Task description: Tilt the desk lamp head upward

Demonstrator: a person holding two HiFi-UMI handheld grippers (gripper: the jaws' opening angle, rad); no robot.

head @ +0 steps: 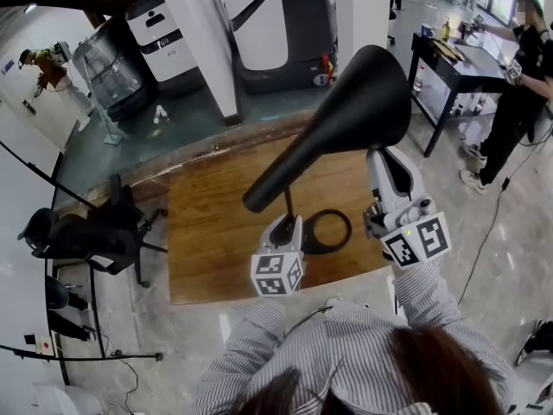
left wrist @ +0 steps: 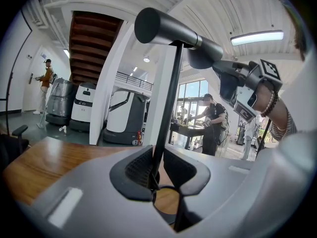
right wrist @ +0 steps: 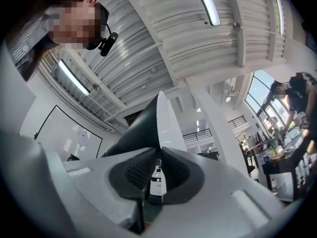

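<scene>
A black desk lamp stands on the wooden table (head: 212,232). It has a ring base (head: 329,231), a thin upright stem (head: 288,204) and a long cone head (head: 346,115) whose wide mouth points up and to the right. My left gripper (head: 284,229) is shut on the stem low down, just above the base. In the left gripper view the stem (left wrist: 167,103) runs up from between the pads (left wrist: 140,170) to the head (left wrist: 171,31). My right gripper (head: 381,154) is shut on the rim of the head's mouth. In the right gripper view the rim (right wrist: 164,125) sits edge-on between the jaws.
A black office chair (head: 91,232) stands left of the table. Grey and white machines (head: 276,24) and a white pillar (head: 203,41) are behind it. A person (head: 523,76) stands at a black table (head: 454,67) at the far right. The near table edge runs below my grippers.
</scene>
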